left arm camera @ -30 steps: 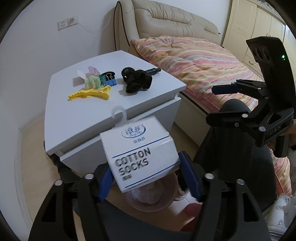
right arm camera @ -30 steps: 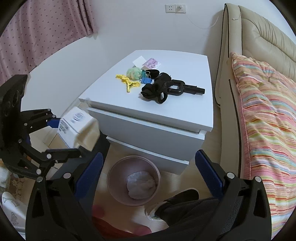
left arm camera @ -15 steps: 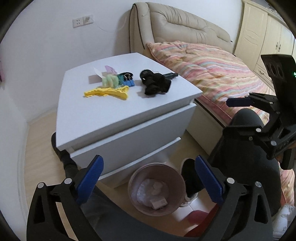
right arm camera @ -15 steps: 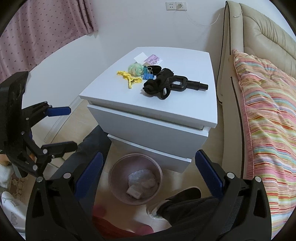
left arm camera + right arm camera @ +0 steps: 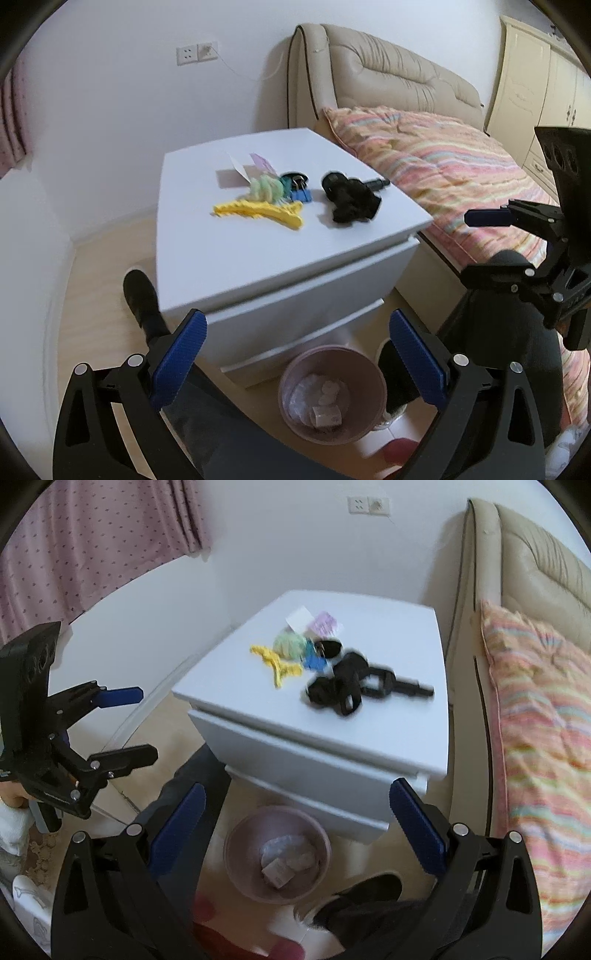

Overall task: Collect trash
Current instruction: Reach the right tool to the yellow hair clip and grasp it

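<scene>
Both hand-held grippers, left (image 5: 297, 360) and right (image 5: 295, 834), are spread empty above the round pink plastic wastebasket (image 5: 291, 373); the left's jaws were just opening.

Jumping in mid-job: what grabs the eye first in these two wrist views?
The clutter on the white nightstand: a yellow hair clip at the front, a black strap bundle to its right. On the floor in front of the nightstand stands the pink trash bin, with a small box and crumpled wrappers inside. Both the left hand-held gripper and the right hand-held gripper are open and empty.

Cluttered white nightstand (image 5: 258, 254); floor bin (image 5: 332, 391)
</scene>
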A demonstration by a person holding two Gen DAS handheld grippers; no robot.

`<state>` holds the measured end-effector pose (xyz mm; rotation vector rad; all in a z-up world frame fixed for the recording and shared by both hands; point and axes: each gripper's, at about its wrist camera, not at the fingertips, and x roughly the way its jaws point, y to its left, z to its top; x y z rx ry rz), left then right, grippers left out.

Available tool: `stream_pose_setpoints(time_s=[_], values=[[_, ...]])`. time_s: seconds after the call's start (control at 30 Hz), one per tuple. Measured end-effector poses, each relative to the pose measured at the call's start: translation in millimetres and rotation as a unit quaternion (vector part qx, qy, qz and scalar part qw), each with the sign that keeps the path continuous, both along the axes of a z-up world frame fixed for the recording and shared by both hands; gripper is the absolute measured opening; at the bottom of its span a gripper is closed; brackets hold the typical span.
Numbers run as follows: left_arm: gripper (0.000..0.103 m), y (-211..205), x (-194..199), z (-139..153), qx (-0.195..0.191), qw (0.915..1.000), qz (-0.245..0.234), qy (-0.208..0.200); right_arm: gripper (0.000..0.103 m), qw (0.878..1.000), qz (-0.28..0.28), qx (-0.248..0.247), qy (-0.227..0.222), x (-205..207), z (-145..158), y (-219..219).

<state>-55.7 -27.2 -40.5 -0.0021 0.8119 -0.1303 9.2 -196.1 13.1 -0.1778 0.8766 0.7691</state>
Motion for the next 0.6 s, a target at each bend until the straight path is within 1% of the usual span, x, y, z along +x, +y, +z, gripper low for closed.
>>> stream_pose_setpoints(time_s=[0.1, 0.2, 0.33, 0.43, 0.53, 0.6], values=[[0.095, 8.1, 2.3, 5.7, -0.004, 0.9999, 0.008, -0.008, 0.098, 1.0, 0.015, -0.001, -0.013, 8.9, 12.7, 12.7], [0.095, 14.5, 4.3, 10.5, -0.007, 0.9998, 0.015, -0.015, 0.098, 0.999, 0.034, -0.02, -0.03, 21.8, 24.9, 33.9], [0.095, 20.5, 3.6, 15.2, -0.01, 0.9995, 0.02, -0.022, 0.098, 0.997, 0.055, -0.035, -0.034, 39.4, 32.3, 60.0], [0.095, 23.8, 2.7, 15.1, -0.014, 0.9994, 0.022, -0.024, 0.098, 0.996, 0.068, -0.052, -0.027, 55.3, 30.3, 81.6], [0.095, 25.9, 1.4, 11.9, -0.017, 0.9993, 0.024, -0.021, 0.098, 0.993, 0.08, -0.079, -0.02, 68.5, 19.7, 102.9], [0.095, 27.0, 1.2, 10.4, -0.019, 0.9993, 0.025, -0.02, 0.098, 0.992, 0.09, -0.09, -0.008, 76.8, 10.3, 115.9]])
